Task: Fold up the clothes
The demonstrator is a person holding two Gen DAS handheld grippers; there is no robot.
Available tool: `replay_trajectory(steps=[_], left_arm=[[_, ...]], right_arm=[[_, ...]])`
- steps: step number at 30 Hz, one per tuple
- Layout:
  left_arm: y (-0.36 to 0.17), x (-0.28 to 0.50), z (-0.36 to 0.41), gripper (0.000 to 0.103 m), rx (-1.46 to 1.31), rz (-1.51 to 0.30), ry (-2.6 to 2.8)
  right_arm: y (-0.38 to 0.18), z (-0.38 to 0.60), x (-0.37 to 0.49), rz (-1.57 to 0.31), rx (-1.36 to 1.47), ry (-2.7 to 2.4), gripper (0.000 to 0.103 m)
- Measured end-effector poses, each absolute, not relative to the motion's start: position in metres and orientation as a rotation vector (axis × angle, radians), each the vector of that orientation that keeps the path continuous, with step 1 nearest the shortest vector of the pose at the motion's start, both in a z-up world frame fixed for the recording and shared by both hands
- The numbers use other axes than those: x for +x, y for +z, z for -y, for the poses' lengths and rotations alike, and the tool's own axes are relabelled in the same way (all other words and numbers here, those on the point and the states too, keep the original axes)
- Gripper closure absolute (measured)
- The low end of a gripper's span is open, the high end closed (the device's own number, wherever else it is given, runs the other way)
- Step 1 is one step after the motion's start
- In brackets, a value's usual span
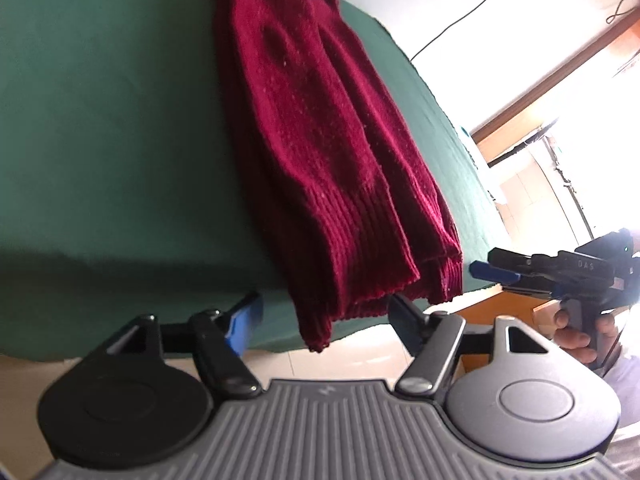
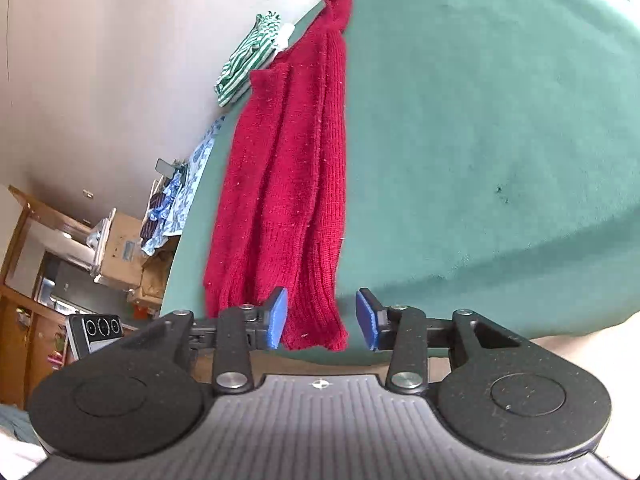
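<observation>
The red sweater [image 1: 320,152] lies in a long narrow fold on the green table [image 1: 100,120], its hem overhanging the near edge, with both the left gripper [image 1: 320,316] and right gripper [image 2: 322,318] spread wide, empty, at that hem, so the lengthwise fold looks made and a crosswise one, judged likely, would need hem corners pinched evenly.

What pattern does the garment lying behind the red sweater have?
Green and white stripes on the garment, seen best in the right wrist view, beyond the red sweater.

Loads of bare green surface [image 2: 500,120] either side of the red sweater [image 2: 280,184], nothing blocking there. Only clutter is the striped garment [image 2: 244,68] and blue patterned clothes [image 2: 180,200] bunched along one edge.
</observation>
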State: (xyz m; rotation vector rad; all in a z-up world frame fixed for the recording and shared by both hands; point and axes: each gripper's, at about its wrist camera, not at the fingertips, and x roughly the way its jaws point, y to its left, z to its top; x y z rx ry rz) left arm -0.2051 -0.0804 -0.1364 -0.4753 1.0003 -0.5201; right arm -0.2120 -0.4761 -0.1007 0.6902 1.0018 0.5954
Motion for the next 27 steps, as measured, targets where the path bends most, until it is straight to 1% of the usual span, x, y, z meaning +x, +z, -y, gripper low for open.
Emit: replay_trajectory(steps=[10,15,17,22,24,25,26,27], left_arm=[[-0.15,-0.2,0.09,0.031,-0.557,-1.017,-0.525],[-0.16,-0.199,0.081,0.031,-0.686,-1.047,-0.516],[-0.162,-0.2,0.077,0.031,-0.727,-1.055,-0.51],[-0.162,-0.203,0.07,0.03,-0.797,-1.047,-0.504],[-0.162,-0.205,0.067,0.022,-0.825,-1.044,-0.501],[-0.161,-0.206,0.068,0.015,-0.829,-1.056,-0.506],[-0.16,-0.206,0.07,0.011,-0.83,-1.07,-0.511],[-0.156,-0.208,0.071,0.011,-0.812,-1.06,-0.52]], right_arm=[[-0.12,0.458,-0.198,-1.092,0.77,0.673,0.061],[-0.124,0.455,-0.192,-1.131,0.831,0.708,0.062],[-0.123,0.457,-0.194,-1.137,0.839,0.703,0.064],[-0.121,0.463,-0.199,-1.14,0.853,0.697,0.061],[-0.123,0.464,-0.2,-1.144,0.856,0.705,0.06],[-0.125,0.464,-0.199,-1.15,0.869,0.715,0.061],[-0.128,0.463,-0.198,-1.158,0.881,0.724,0.061],[-0.129,0.462,-0.197,-1.167,0.886,0.729,0.061]])
